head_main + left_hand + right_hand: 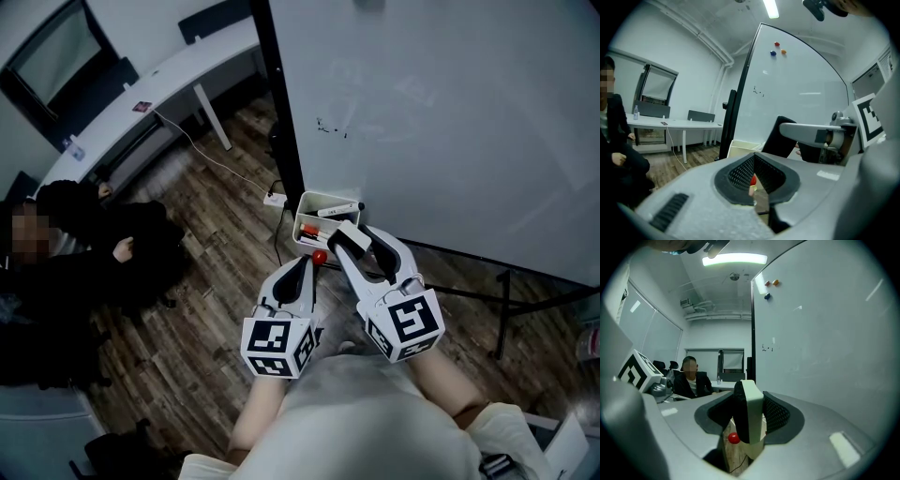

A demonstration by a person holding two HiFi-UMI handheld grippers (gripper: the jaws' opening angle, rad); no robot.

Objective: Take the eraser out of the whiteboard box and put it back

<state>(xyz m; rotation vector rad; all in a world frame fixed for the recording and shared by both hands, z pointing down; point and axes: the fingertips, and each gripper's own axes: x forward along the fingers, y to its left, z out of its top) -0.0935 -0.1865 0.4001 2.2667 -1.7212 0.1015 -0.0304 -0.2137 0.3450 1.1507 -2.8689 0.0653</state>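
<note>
My right gripper (359, 240) is shut on the eraser (349, 234), a white block with a black felt face. It hangs just in front of the white whiteboard box (309, 200), at the box's near right corner. In the right gripper view the eraser (751, 411) stands upright between the pads. The box holds markers, and a small red ball (320, 255) shows just below it. My left gripper (305, 266) stays to the left and below the box, jaws together with nothing in them. Seen in the left gripper view, the right gripper (790, 136) carries the eraser beside the box (740, 147).
The whiteboard (450, 112) stands on a dark frame, with a stand leg (506, 314) at the right. A person in dark clothes (84, 258) sits at the left by a long white desk (141, 103). A power strip (274, 199) and its cable lie on the wooden floor.
</note>
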